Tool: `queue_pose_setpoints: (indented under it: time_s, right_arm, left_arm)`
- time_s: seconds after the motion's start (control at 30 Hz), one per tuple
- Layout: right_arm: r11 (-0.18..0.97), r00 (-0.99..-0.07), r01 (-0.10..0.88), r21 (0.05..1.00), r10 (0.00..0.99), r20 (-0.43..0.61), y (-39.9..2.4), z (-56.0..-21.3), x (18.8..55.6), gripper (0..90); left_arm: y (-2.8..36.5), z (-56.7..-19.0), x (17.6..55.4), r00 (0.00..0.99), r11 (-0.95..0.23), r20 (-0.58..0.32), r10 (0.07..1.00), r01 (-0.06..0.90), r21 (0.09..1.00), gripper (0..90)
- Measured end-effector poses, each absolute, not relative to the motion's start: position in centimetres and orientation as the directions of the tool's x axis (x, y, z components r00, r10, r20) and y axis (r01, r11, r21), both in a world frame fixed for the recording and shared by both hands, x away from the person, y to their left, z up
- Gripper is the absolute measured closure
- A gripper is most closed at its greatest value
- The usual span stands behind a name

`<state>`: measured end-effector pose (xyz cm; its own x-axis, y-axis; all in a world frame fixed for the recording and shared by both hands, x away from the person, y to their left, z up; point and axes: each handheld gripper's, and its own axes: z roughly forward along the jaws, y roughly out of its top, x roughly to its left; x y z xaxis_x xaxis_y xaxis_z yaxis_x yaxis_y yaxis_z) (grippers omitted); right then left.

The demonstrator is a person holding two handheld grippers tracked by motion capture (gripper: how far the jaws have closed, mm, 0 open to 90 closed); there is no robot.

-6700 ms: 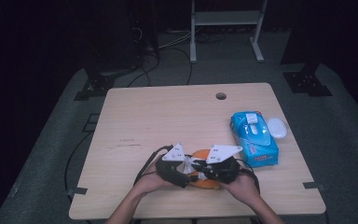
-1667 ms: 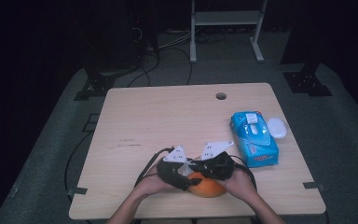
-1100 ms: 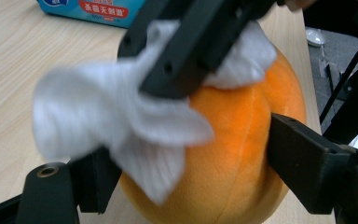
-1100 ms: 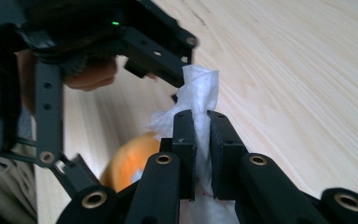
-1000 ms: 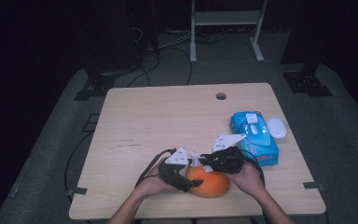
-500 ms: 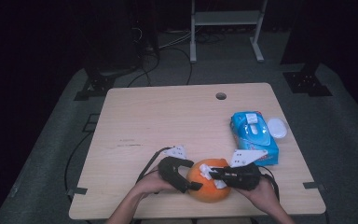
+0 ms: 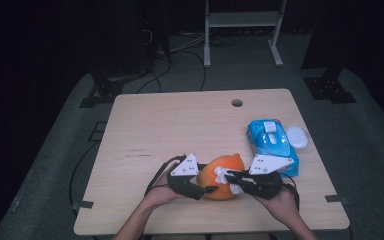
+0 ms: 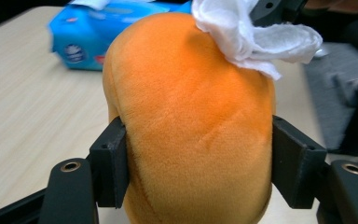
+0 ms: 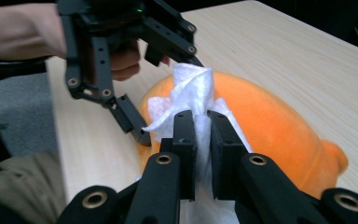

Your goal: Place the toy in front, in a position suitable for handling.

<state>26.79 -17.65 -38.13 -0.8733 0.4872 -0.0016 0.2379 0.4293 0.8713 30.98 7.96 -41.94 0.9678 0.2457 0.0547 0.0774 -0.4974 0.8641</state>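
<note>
An orange plush toy (image 7: 227,162) stands near the front edge of the table (image 7: 180,125). My left gripper (image 7: 207,189) has it from the left. In the left gripper view the two pads press into the sides of the toy (image 8: 191,116); the jaws have just been closing on it. My right gripper (image 7: 228,176) comes in from the right, shut on a crumpled white tissue (image 9: 193,86) that rests against the top of the toy (image 9: 270,130). The tissue (image 8: 247,32) hangs over the toy's upper right in the left gripper view.
A blue tissue pack (image 7: 272,142) lies to the right of the toy, with a white oval lid (image 7: 297,136) beside it near the table's right edge. A cable hole (image 7: 237,103) sits at the back. Dark floor, cables and a stand's legs surround the table.
The right gripper with the tissue has shifted to the right and toward the person. The toy now sits more upright between the two grippers. The left hand has stayed in place.
</note>
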Motion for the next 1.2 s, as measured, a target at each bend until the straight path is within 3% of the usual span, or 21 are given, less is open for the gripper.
queue_pose_setpoints:
  time_s: [0.1,0.13,0.17,0.2,0.4,0.67,1.07,1.2]
  right_arm:
    - [0.456,-0.871,0.263,0.850,0.491,0.006,-16.8,-39.6,28.0,81.8]
    - [0.438,-0.871,0.287,0.852,0.489,0.042,-16.5,-40.7,28.2,81.9]
    - [0.438,-0.871,0.287,0.852,0.489,0.042,-16.5,-40.7,28.2,81.9]
    - [0.441,-0.874,0.290,0.849,0.483,0.048,-16.3,-41.0,28.1,81.9]
    - [0.458,-0.872,0.274,0.846,0.490,0.017,-15.8,-40.2,27.7,81.9]
    - [0.488,-0.897,0.199,0.850,0.440,-0.043,-12.8,-39.3,27.8,81.9]
    - [0.434,-0.820,0.263,0.862,0.571,-0.037,-17.5,-39.1,30.1,81.9]
    - [0.383,-0.813,0.324,0.865,0.581,0.047,-19.5,-40.0,30.1,81.9]
  left_arm:
    - [8.2,-43.2,31.7,0.963,-0.507,-0.013,0.269,0.152,0.848,17.9]
    - [8.6,-43.5,32.2,0.955,-0.490,-0.085,0.283,0.221,0.843,13.3]
    - [8.6,-43.5,32.2,0.955,-0.490,-0.085,0.283,0.221,0.843,11.3]
    - [9.0,-43.3,32.4,0.942,-0.455,-0.151,0.298,0.279,0.846,10.6]
    - [8.7,-43.4,31.9,0.949,-0.476,-0.087,0.303,0.230,0.849,24.4]
    - [7.6,-43.1,30.9,0.964,-0.534,0.025,0.263,0.124,0.836,26.4]
    - [8.1,-43.5,31.2,0.966,-0.516,0.014,0.258,0.126,0.847,26.6]
    - [8.1,-43.3,31.7,0.966,-0.477,-0.065,0.251,0.182,0.860,17.7]
